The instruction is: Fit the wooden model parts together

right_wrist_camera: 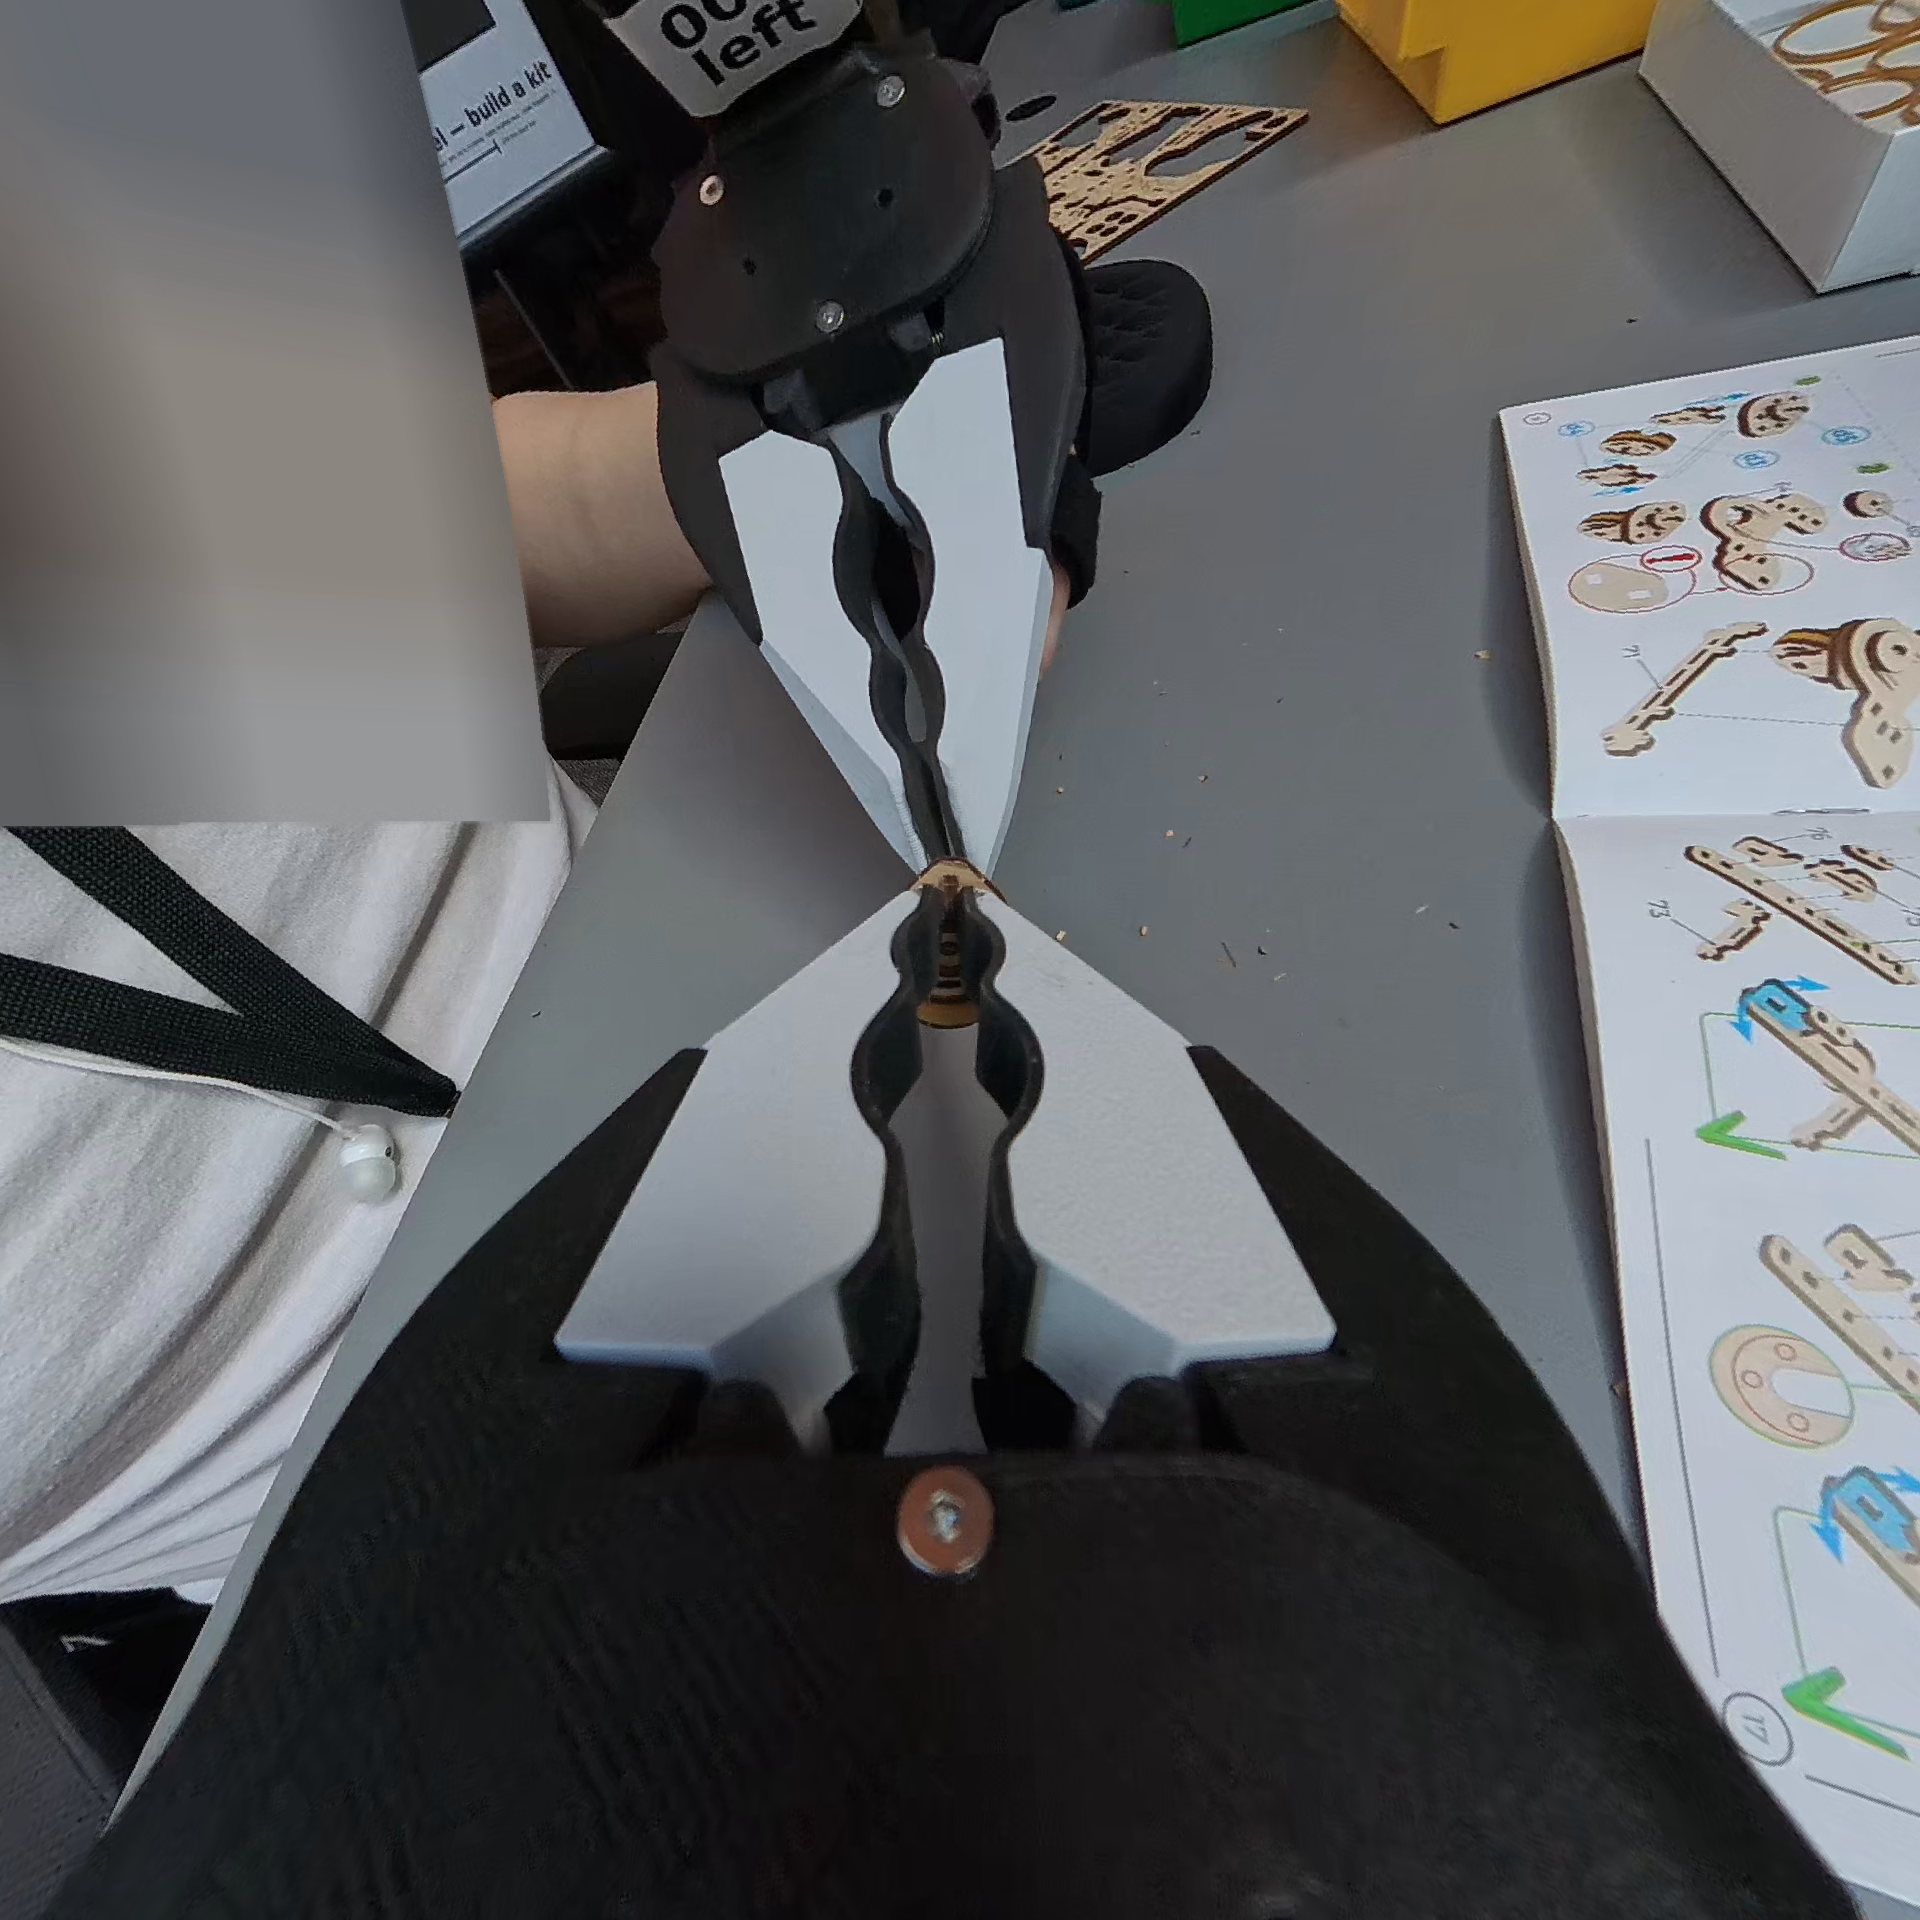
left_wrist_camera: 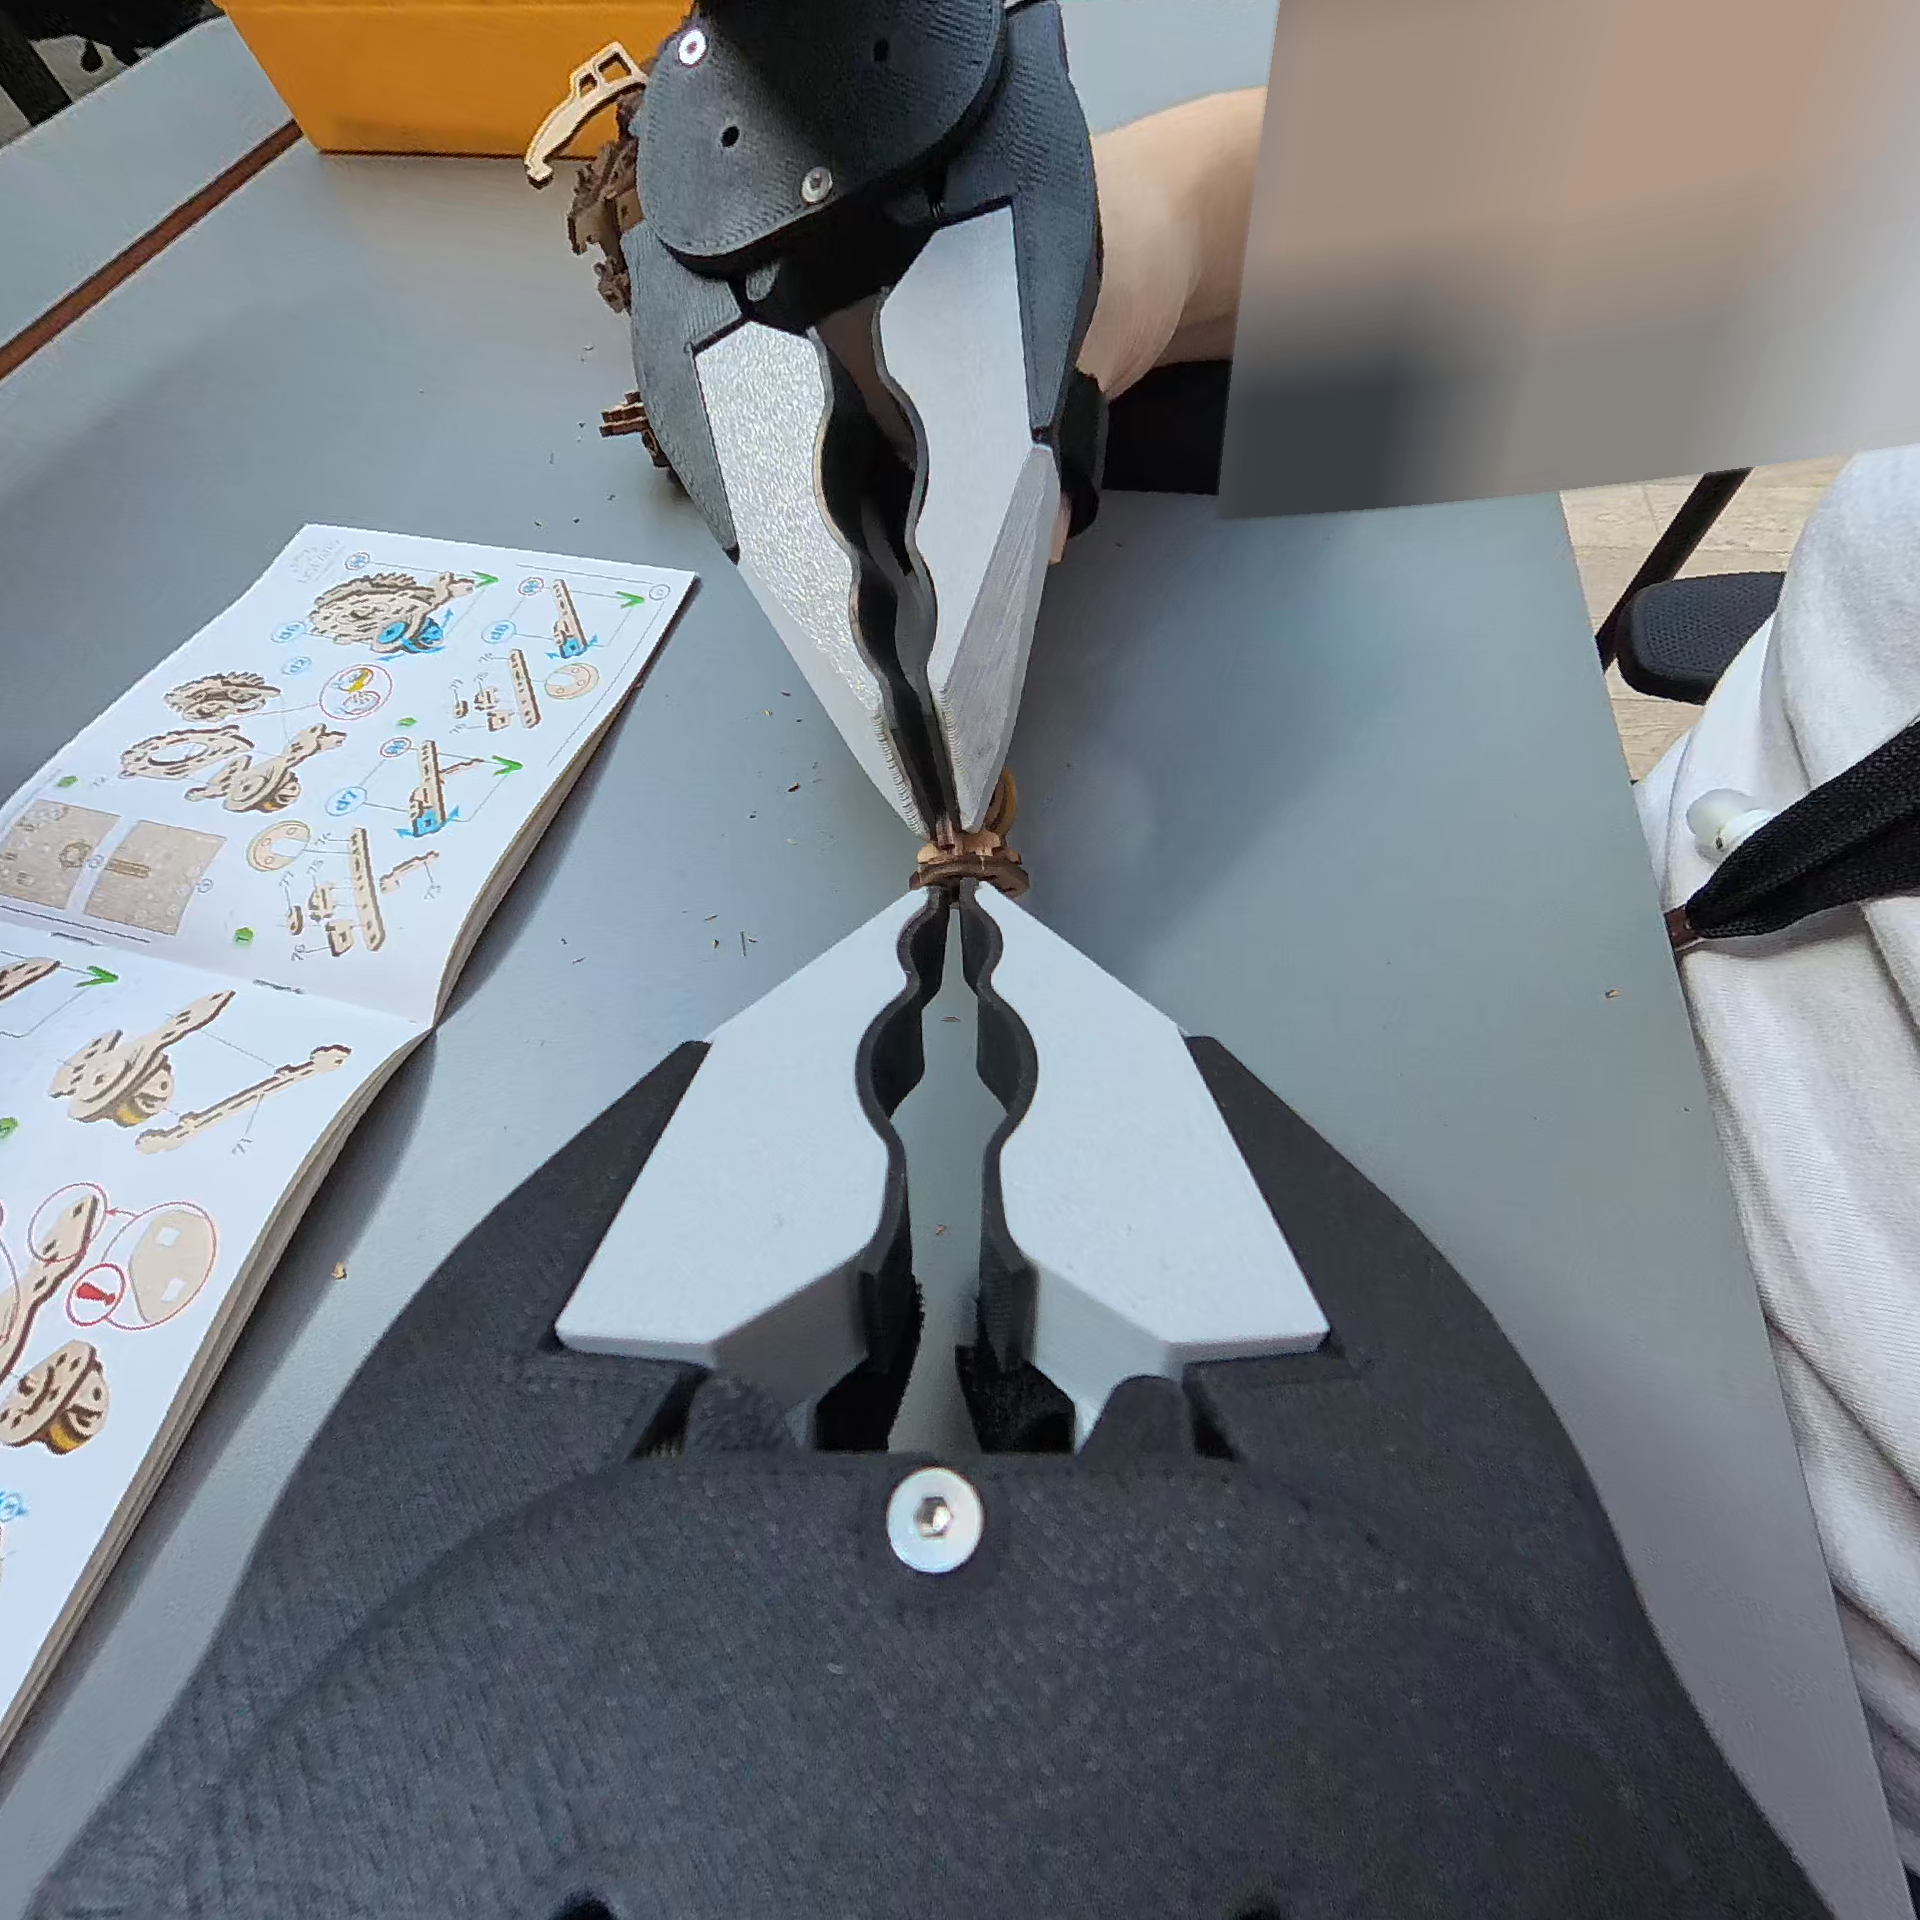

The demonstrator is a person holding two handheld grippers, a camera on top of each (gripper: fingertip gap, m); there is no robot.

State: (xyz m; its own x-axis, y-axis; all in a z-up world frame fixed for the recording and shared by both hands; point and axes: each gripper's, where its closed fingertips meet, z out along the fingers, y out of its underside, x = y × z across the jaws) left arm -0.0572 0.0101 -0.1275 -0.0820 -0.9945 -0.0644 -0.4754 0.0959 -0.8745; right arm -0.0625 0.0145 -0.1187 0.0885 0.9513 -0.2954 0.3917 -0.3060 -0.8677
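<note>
Over the grey table [left_wrist_camera: 1299, 831] my two grippers meet tip to tip. In the left wrist view my left gripper [left_wrist_camera: 954, 902] is shut at its tips on a small stacked wooden part [left_wrist_camera: 968, 864]. The right gripper [left_wrist_camera: 948, 826] comes down from above and touches the same cluster. In the right wrist view my right gripper [right_wrist_camera: 945, 906] is shut on a short wooden piece [right_wrist_camera: 948, 987] that lies between its pads. The left gripper [right_wrist_camera: 943, 850] comes from above, with a small wooden tip [right_wrist_camera: 948, 879] at the joint. How the parts mate is hidden by the fingers.
An open instruction booklet [left_wrist_camera: 260, 883] lies beside the grippers and also shows in the right wrist view [right_wrist_camera: 1766, 935]. More wooden model pieces [left_wrist_camera: 608, 218] and an orange box [left_wrist_camera: 447, 73] are behind. A cut-out plywood sheet [right_wrist_camera: 1143, 156], yellow box [right_wrist_camera: 1486, 42] and white box [right_wrist_camera: 1787, 135] stand farther off. A person in white [left_wrist_camera: 1818, 935] sits at the table edge. Left and right tips are no more than a few centimetres apart.
</note>
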